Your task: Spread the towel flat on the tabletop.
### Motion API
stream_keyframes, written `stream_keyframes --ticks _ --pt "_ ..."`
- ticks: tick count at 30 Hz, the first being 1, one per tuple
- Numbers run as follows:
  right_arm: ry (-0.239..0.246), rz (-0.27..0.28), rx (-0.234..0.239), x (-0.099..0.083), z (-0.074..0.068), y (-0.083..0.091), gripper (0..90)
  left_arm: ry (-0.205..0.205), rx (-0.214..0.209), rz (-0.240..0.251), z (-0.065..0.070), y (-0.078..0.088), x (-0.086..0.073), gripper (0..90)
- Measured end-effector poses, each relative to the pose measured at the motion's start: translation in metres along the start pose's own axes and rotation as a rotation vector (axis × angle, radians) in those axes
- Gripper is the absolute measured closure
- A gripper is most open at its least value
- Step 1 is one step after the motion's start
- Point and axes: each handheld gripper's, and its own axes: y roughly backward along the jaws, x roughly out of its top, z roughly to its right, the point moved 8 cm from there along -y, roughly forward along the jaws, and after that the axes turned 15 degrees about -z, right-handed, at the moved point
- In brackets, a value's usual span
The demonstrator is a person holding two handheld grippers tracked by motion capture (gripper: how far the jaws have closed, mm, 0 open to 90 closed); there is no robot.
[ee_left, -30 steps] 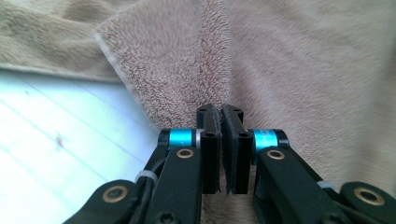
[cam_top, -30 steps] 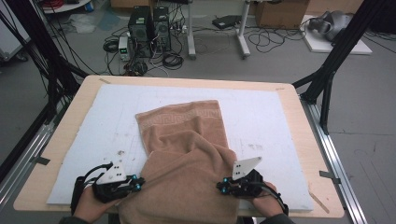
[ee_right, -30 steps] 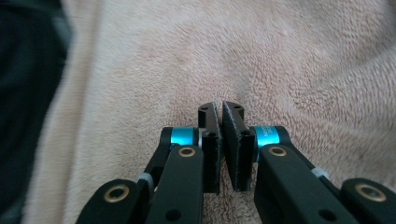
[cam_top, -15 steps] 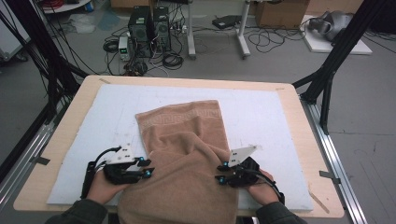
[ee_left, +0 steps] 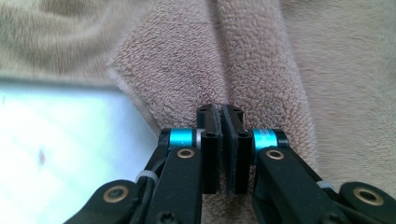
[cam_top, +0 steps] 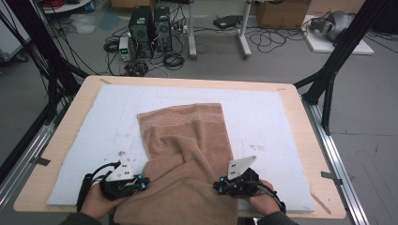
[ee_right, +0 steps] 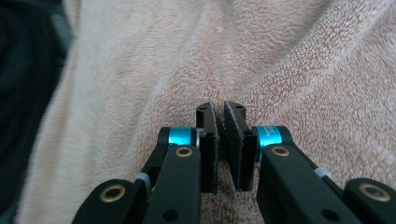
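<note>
I have both grippers at the near edge of the towel, one on each side of the bunched part that spills toward me over the table edge. The far half of the towel lies flat on the white mat, its patterned border at the far end.

The left gripper has just been closing, and in the left gripper view its jaws stand pressed together with a fold of towel pinched between them, right at the towel's side edge where the mat begins. The right gripper has just been closing too; its jaws are nearly together, clamped on a ridge of cloth on the other side.

I judge this to be the gripping step of a fold or a spread: both near corners are now taken. The next move, as I see it, calls for lifting both hands together and evenly, keeping the cloth taut between them so it does not slip or sag, then carrying the near edge to where it should lie.

I can read no brand, label or writing anywhere; the towel shows only a woven key pattern along its far border.
</note>
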Motion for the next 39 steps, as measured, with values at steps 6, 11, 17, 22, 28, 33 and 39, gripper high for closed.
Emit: stream_keyframes --ticks 6,11,17,22,28,33,39 --pt "0.023 0.061 0.006 0.010 -0.011 0.015 71.7 0.028 -0.054 0.064 0.013 0.027 -0.008 78.8" --pt "-0.043 0.065 -0.102 0.011 0.028 0.033 66.8 0.049 0.002 0.108 -0.010 0.034 0.011 65.7" --pt "-0.133 0.041 -0.190 0.004 0.084 0.027 66.0 0.144 0.100 0.104 -0.064 0.006 0.038 69.8" --pt "-0.204 0.044 -0.194 0.000 0.107 0.016 63.2 0.217 0.122 0.049 -0.093 -0.026 0.052 69.8" --pt "-0.227 0.009 -0.184 -0.004 0.113 0.004 62.4 0.234 0.114 -0.012 -0.101 -0.037 0.049 87.5" --pt "-0.240 0.013 -0.180 -0.004 0.114 0.003 62.6 0.300 0.192 0.016 -0.121 -0.030 0.045 88.6" --pt "-0.239 0.014 -0.192 -0.004 0.114 0.006 61.9 0.395 0.263 0.076 -0.149 -0.014 0.046 78.9"
